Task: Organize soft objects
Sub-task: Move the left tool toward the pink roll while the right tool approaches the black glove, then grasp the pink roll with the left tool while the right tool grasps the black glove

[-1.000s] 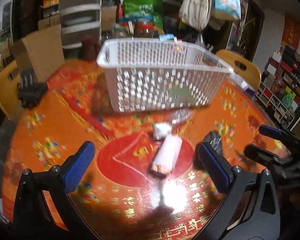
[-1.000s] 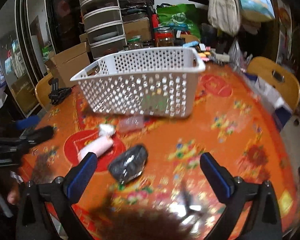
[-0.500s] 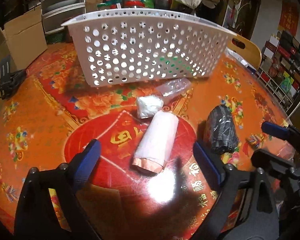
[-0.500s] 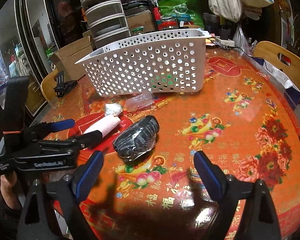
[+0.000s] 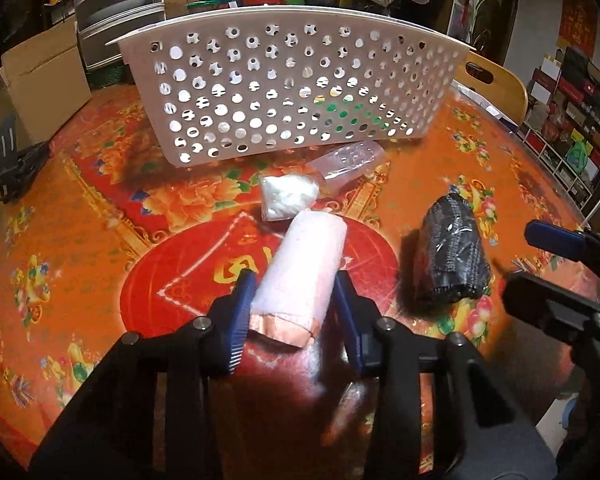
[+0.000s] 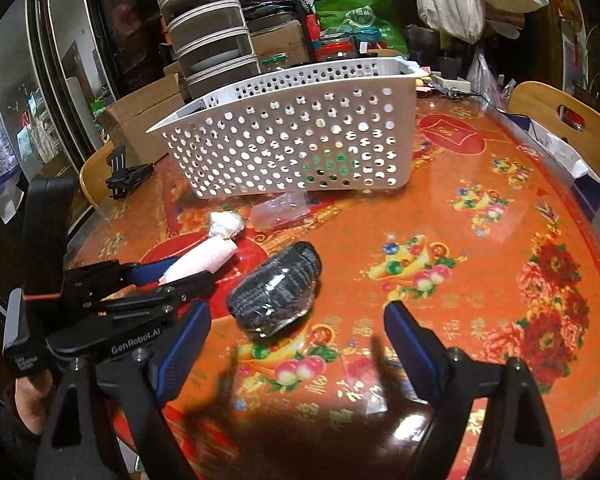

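A pink rolled cloth (image 5: 304, 268) lies on the red table, and my left gripper (image 5: 294, 300) is shut on its near end; it also shows in the right wrist view (image 6: 200, 262). A black wrapped bundle (image 5: 454, 256) lies to its right, just ahead of my open, empty right gripper (image 6: 296, 338). The bundle (image 6: 278, 294) sits between and beyond the right fingers. A small white wad (image 5: 288, 197) and a clear packet (image 5: 346, 162) lie in front of the white perforated basket (image 5: 292, 92).
A black clip tool (image 5: 14, 160) rests at the table's left edge. Cardboard boxes (image 5: 40, 76), stacked drawers (image 6: 212, 36) and bags stand behind the table. Wooden chairs (image 6: 564, 120) stand around it. The table edge (image 6: 596, 216) falls away at right.
My left gripper moved forward and closed on the pink roll. My right gripper came lower and closer to the black bundle, still open.
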{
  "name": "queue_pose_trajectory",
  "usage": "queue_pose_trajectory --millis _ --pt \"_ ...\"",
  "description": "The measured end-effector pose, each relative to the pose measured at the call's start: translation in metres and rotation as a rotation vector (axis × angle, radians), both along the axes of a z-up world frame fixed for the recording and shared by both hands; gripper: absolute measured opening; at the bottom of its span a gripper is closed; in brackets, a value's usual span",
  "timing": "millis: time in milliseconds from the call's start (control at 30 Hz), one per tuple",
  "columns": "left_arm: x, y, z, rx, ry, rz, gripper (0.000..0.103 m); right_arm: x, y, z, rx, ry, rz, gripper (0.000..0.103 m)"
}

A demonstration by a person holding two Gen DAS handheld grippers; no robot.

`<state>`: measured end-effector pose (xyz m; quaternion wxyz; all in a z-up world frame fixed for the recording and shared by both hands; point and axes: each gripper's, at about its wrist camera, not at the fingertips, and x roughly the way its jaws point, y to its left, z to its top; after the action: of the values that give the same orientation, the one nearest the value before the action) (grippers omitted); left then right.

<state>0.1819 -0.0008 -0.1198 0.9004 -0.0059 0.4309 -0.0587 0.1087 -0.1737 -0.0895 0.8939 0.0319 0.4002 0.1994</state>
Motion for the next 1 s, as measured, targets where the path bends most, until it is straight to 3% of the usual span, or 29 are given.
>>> queue_pose_trajectory --millis 233,400,733,1000 --pt "-0.013 0.023 0.001 -0.018 -0.011 0.045 0.036 0.012 0.020 -0.006 -0.016 0.022 0.027 0.085" --pt "-0.019 0.035 0.002 -0.034 -0.019 0.062 0.036 0.021 0.034 -0.015 -0.057 0.045 0.027 0.064" --pt "-0.023 0.045 0.001 -0.060 -0.026 0.074 0.036 0.023 0.044 -0.024 -0.126 0.036 0.029 0.058" --pt "-0.032 0.044 0.011 -0.063 -0.064 0.073 0.033 0.014 0.035 -0.020 -0.098 0.013 0.037 0.055"
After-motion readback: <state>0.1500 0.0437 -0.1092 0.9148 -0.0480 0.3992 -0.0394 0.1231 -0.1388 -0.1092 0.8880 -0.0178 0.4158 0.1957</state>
